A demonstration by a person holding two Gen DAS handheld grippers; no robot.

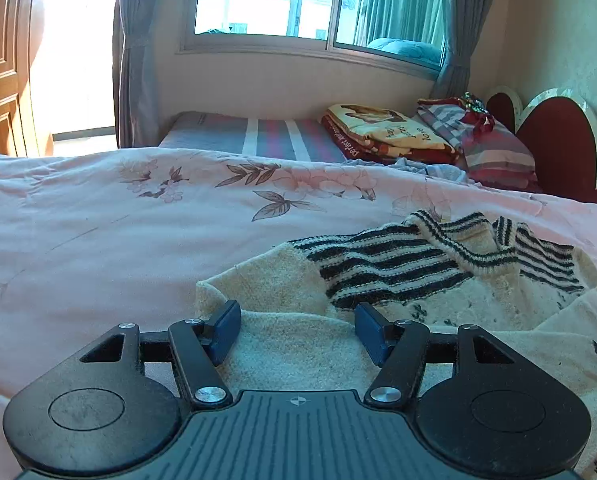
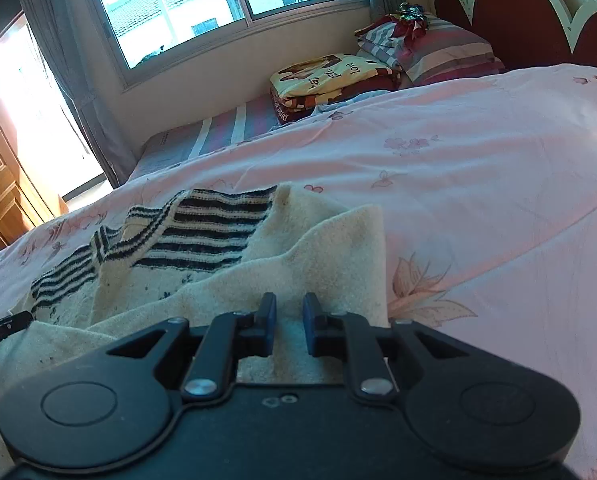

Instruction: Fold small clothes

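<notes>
- Fingers of the left gripper (image 1: 296, 330) stand wide apart over the cream knit, blue pads (image 1: 227, 330) either side of the fabric; whether they press on it I cannot tell, it looks more like a loose straddle than a pinch.
- Fingers of the right gripper (image 2: 289, 326) stand narrow, only a slim gap between the blue pads (image 2: 267, 328), with cream cloth showing in the gap and rising just beyond them; it seems to be pinched there, though I cannot be certain of it.
- Between the two tools lies the small sweater (image 1: 398, 276), cream with black stripes across the chest and around the collar, spread rumpled on the pink floral bedspread (image 1: 118, 216).
- From the right wrist view a cream flap (image 2: 338, 248) stands raised at the garment's right side, near the narrow fingers.
- To my eye this is a thick, fuzzy knit: soft, light, with no stiffness, so it will sag and stretch if lifted by one point.
- Fuzzy wool should give the pads good purchase, so slipping seems unlikely; snagging a loop is the likelier trouble.
- Best holds, I'd say, are the thicker edges: hem, cuff or shoulder seam, one per gripper, kept level so the fold falls straight.
- Folded blankets (image 1: 394, 132) and a striped pillow (image 1: 494, 148) sit well apart by the headboard (image 1: 554, 136), out of the way.
</notes>
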